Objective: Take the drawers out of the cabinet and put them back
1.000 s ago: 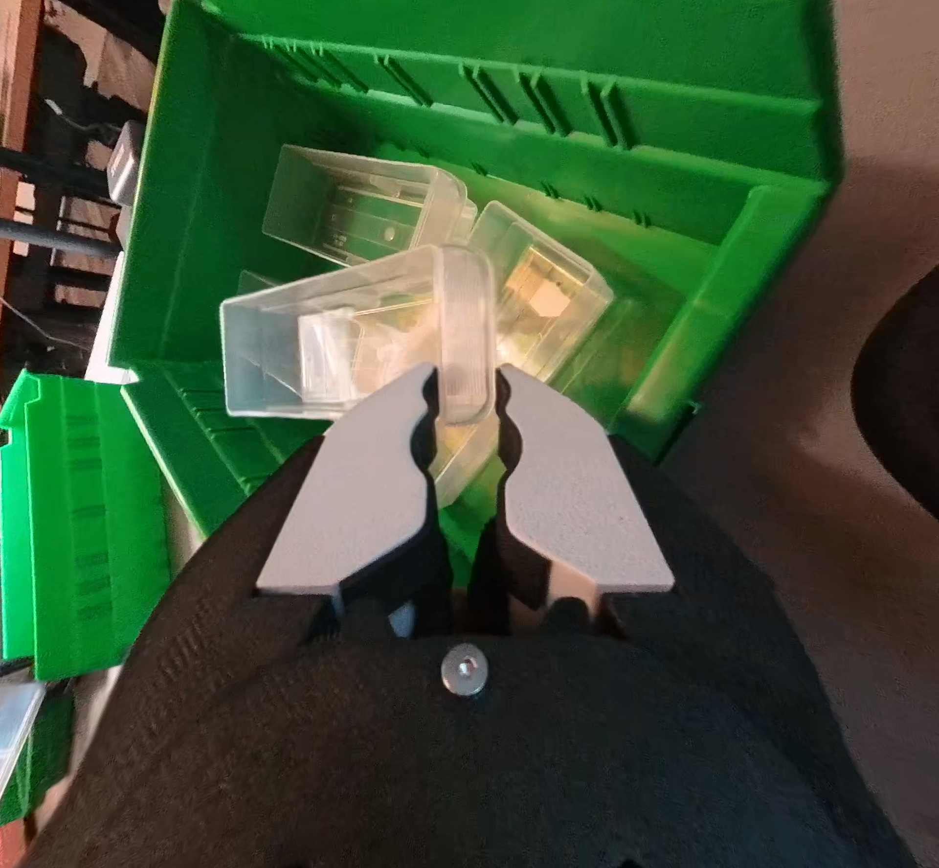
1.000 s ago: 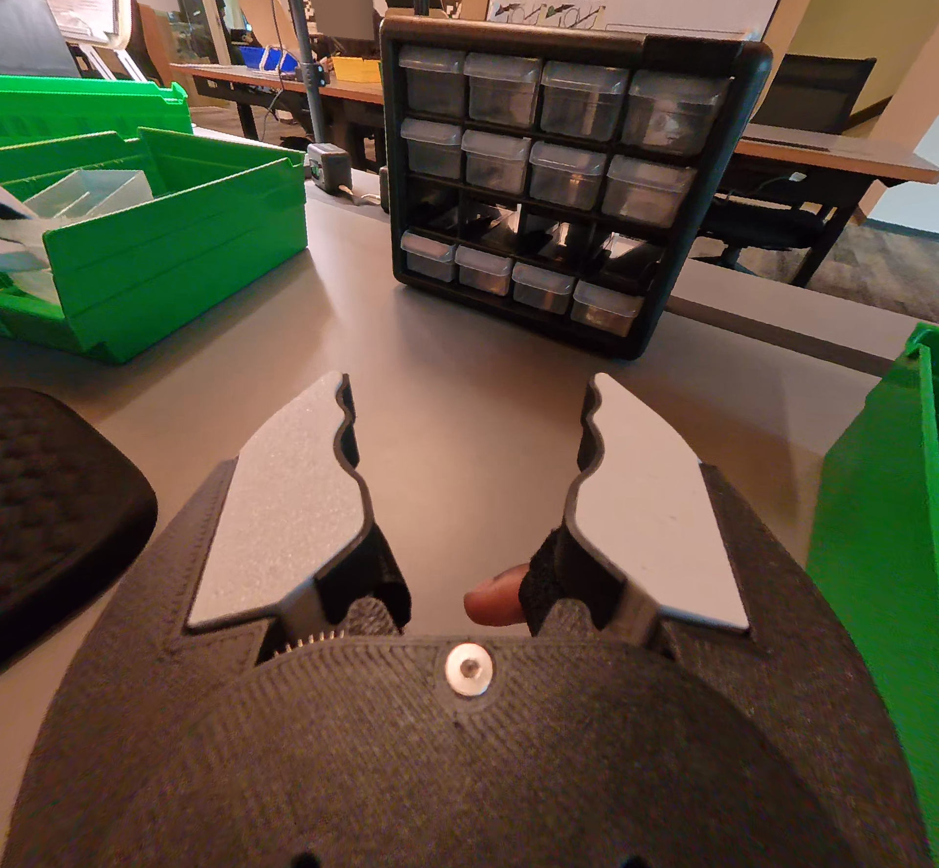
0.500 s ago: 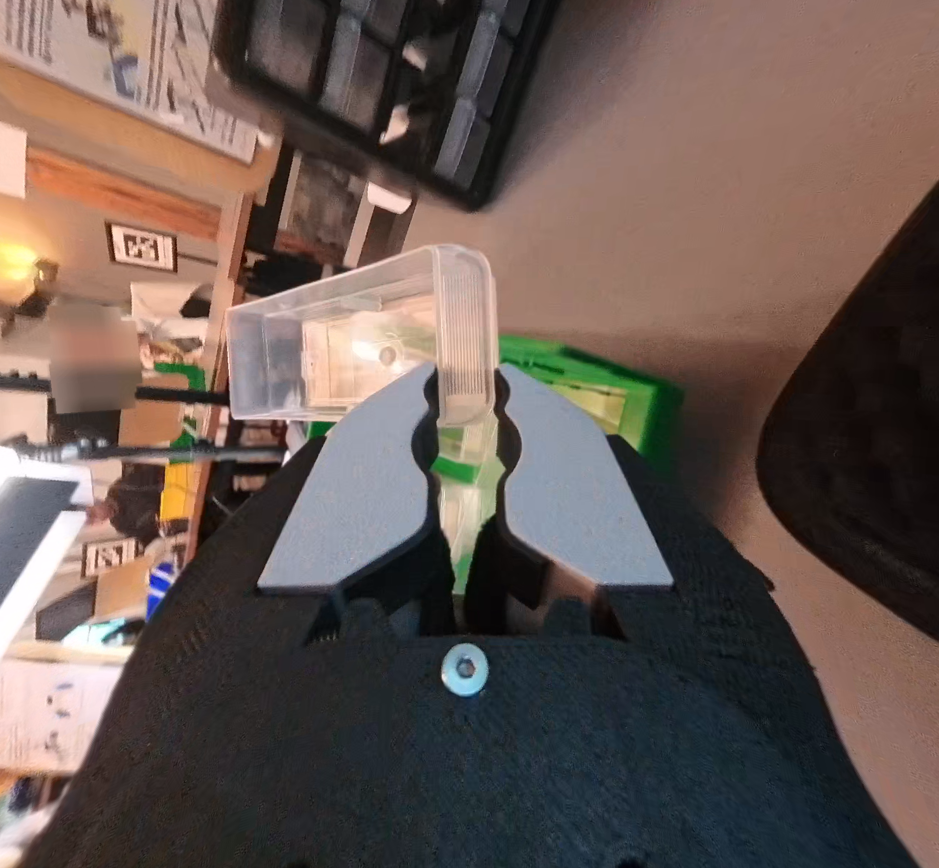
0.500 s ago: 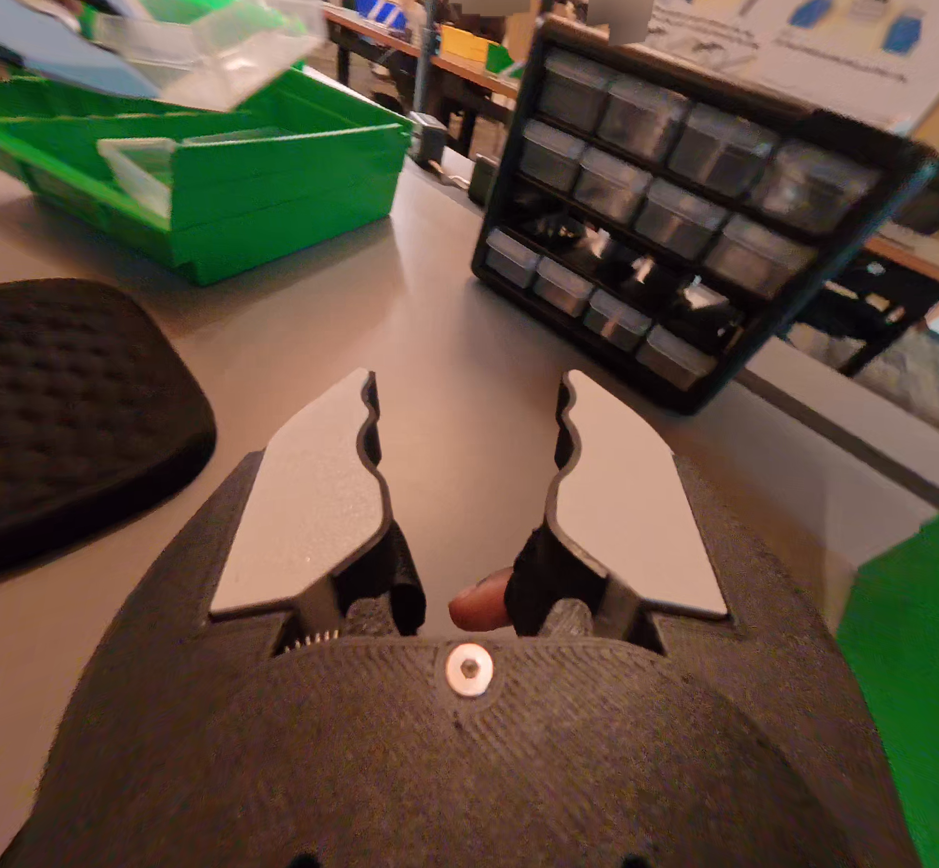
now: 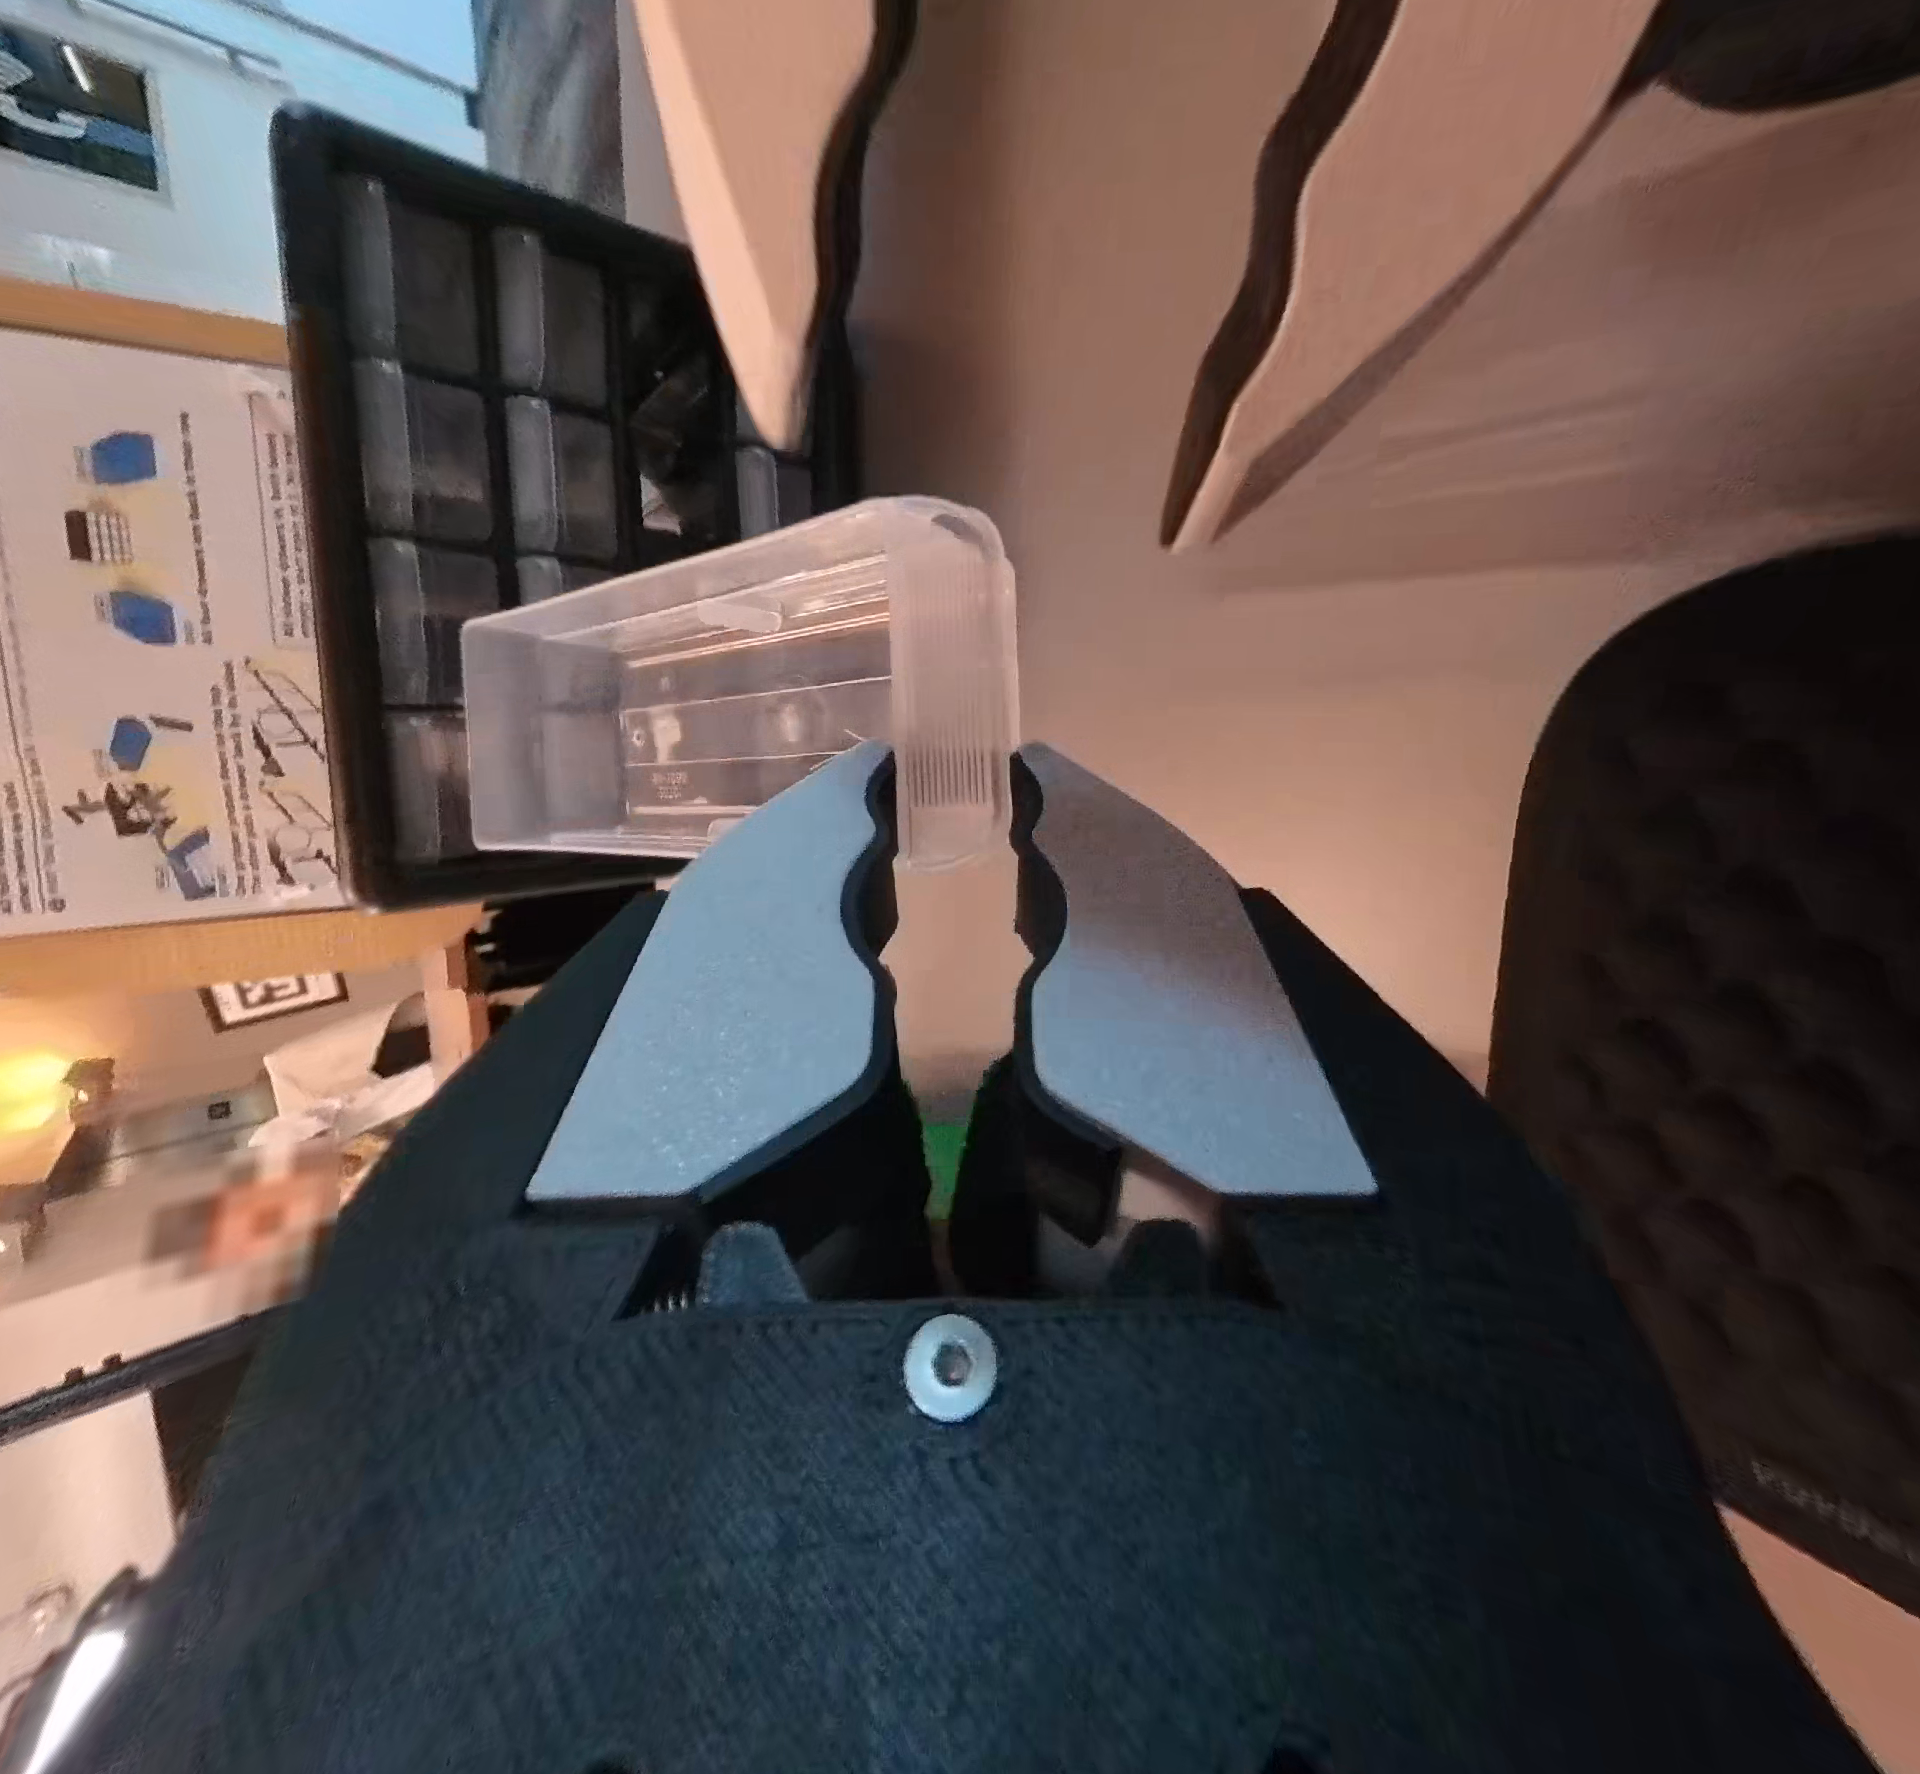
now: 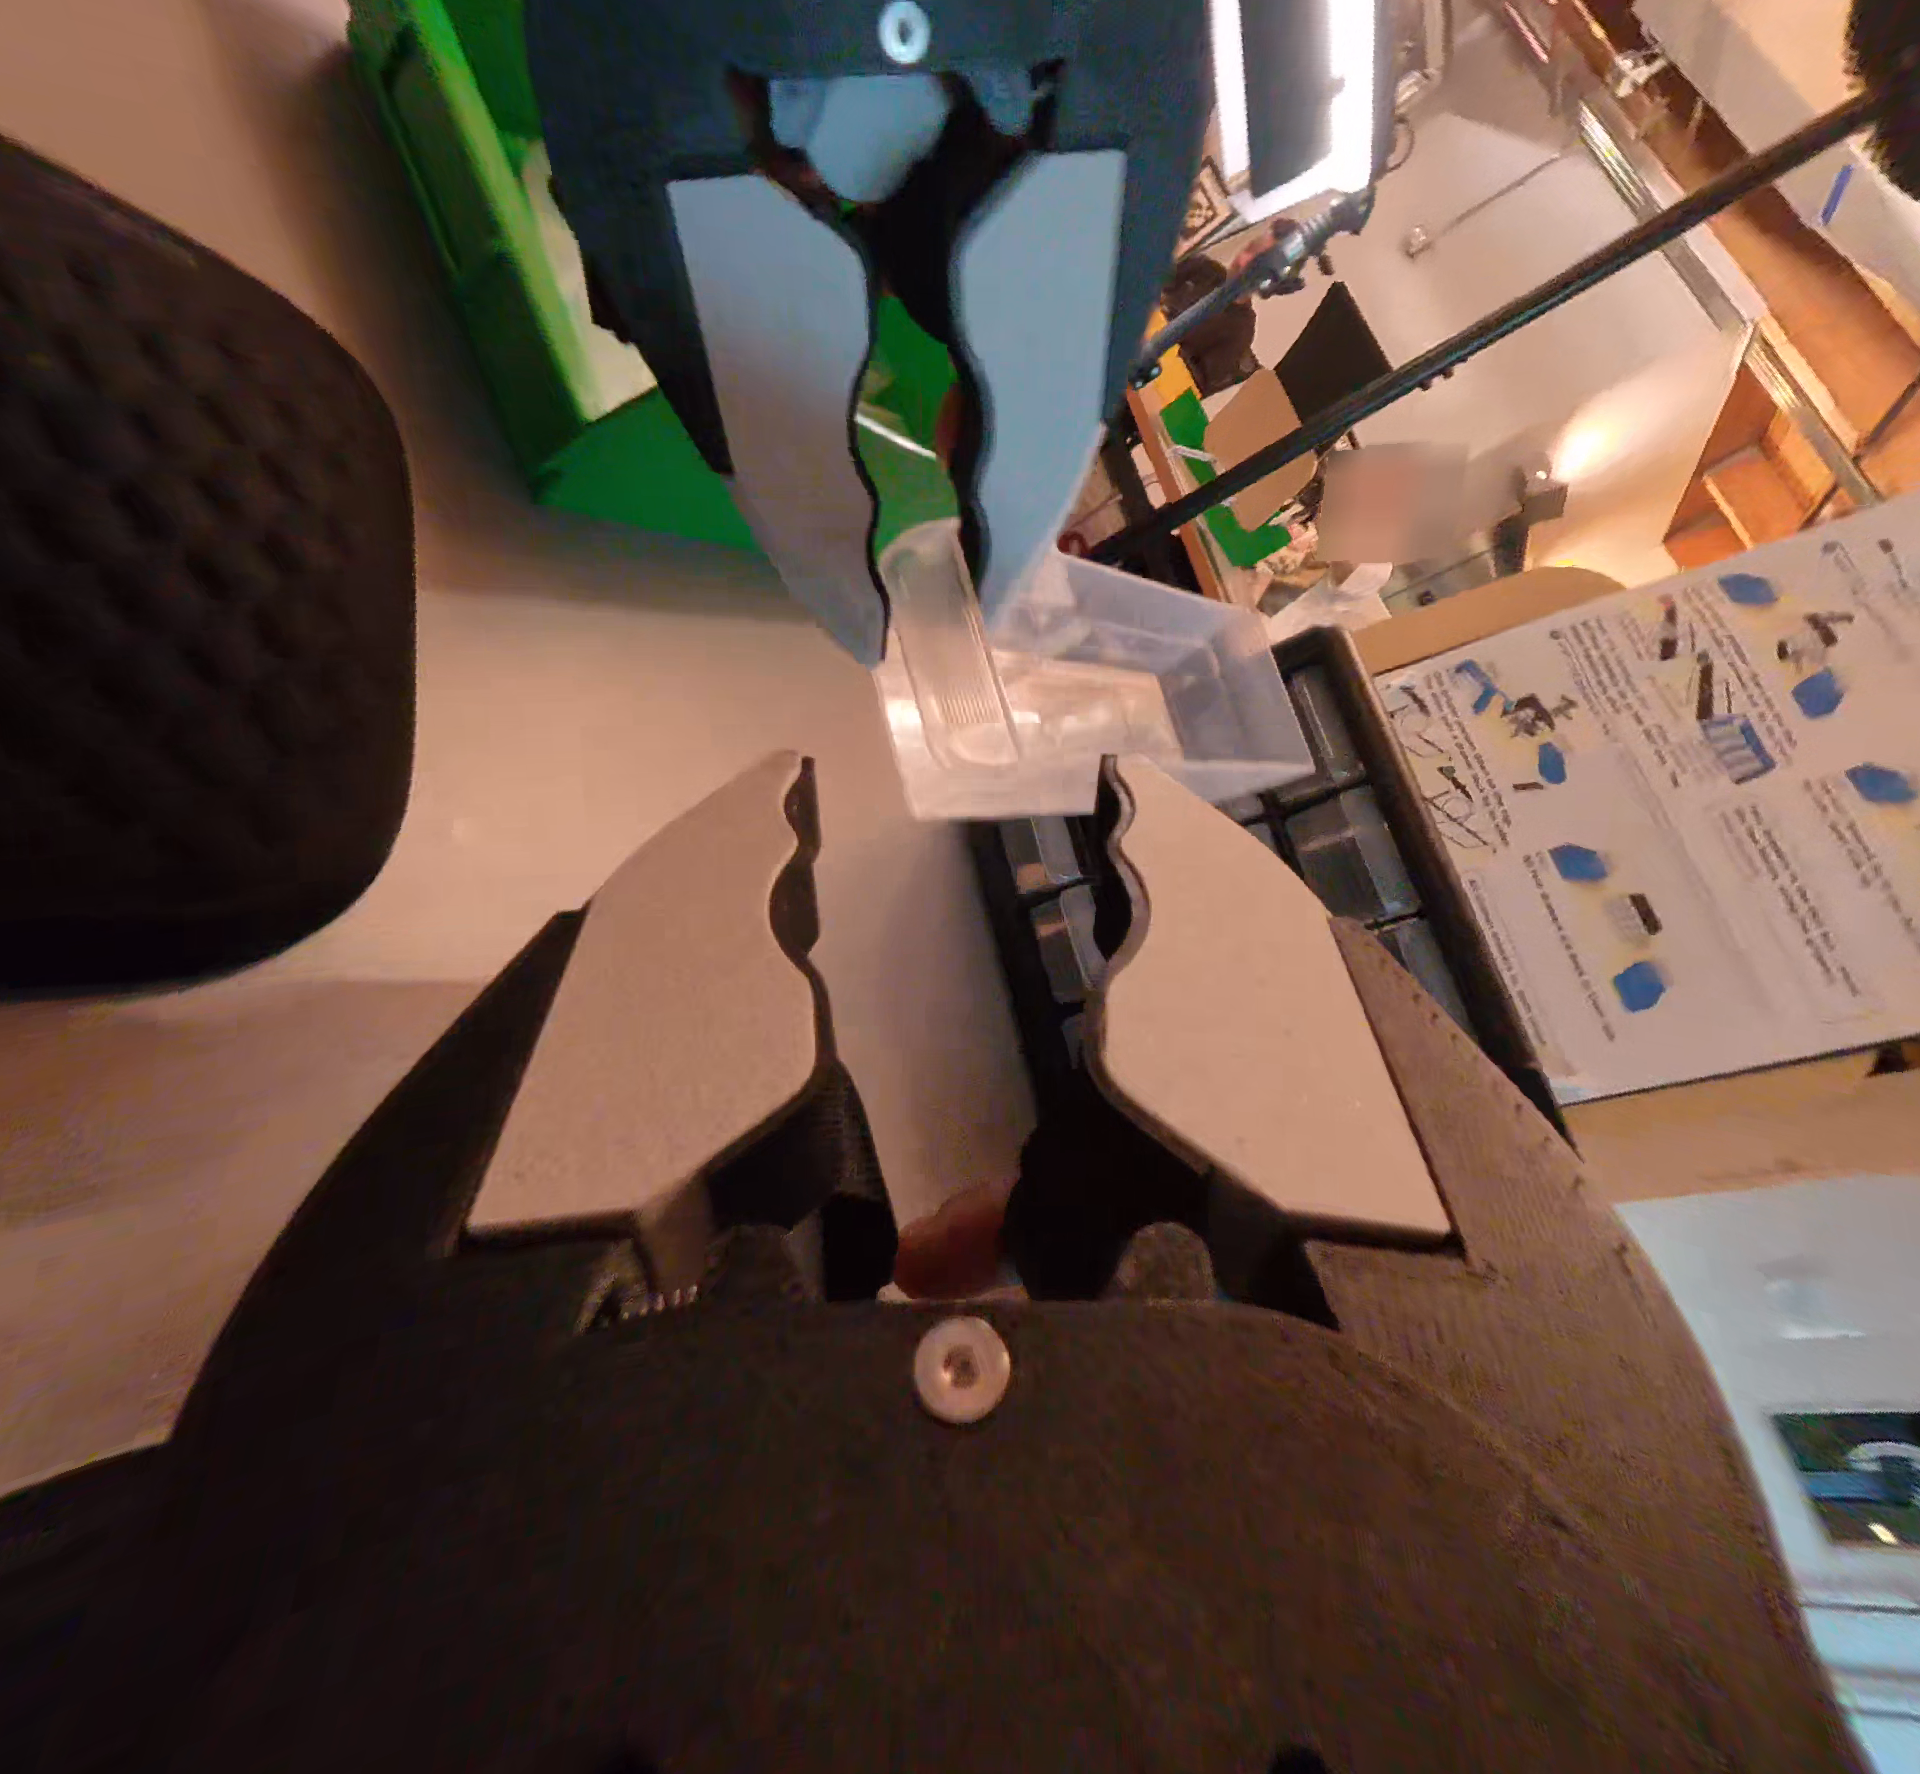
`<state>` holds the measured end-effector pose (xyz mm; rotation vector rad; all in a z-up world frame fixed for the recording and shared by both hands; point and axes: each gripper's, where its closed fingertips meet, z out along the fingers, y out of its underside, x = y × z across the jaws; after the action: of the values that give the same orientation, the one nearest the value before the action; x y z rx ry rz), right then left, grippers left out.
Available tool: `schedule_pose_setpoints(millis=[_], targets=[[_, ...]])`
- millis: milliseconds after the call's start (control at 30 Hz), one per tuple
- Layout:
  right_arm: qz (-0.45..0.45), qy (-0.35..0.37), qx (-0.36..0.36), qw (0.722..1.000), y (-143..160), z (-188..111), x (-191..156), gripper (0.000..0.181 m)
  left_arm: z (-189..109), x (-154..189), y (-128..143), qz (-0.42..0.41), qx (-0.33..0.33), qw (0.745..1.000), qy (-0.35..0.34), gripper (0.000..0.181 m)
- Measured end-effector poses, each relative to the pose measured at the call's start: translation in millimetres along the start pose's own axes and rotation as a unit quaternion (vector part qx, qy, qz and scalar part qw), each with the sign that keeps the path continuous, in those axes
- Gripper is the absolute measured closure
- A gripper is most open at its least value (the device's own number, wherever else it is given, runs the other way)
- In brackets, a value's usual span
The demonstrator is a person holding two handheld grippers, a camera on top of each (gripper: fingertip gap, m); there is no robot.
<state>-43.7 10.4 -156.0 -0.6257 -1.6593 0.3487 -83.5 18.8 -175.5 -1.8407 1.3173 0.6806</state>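
My left gripper (image 5: 954,760) is shut on the ribbed front handle of a clear plastic drawer (image 5: 675,716) and holds it in the air in front of the black drawer cabinet (image 5: 499,477). In the right wrist view the left gripper (image 6: 920,581) comes in from the top with the drawer (image 6: 1101,696) hanging from it. My right gripper (image 6: 954,774) is open and empty, its fingertips just below the drawer's front face, facing the left gripper. The right gripper's fingers (image 5: 1382,270) show blurred at the top of the left wrist view. The cabinet (image 6: 1340,851) lies behind the drawer.
A green bin (image 6: 488,270) stands on the tan table behind the left gripper. A black textured pad (image 6: 177,581) lies on the table; it also shows in the left wrist view (image 5: 1714,997). An instruction poster (image 6: 1714,789) stands behind the cabinet.
My left gripper has lifted the drawer out of the green bin and swung it over to the cabinet. My right gripper has risen and turned to face it, jaws narrowed a little but still open.
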Motion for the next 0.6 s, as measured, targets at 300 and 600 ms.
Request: schedule_pose_setpoints(millis=[300,600], targets=[[-0.1,0.012,-0.052,0.994,15,10,-7,0.162,8,14,-27,0.048,0.033,0.998,0.023,0.162],[-0.112,0.003,-0.066,0.992,32,6,0,0.163,-25,-20,-43,-0.08,0.199,0.977,0.012,0.141]])
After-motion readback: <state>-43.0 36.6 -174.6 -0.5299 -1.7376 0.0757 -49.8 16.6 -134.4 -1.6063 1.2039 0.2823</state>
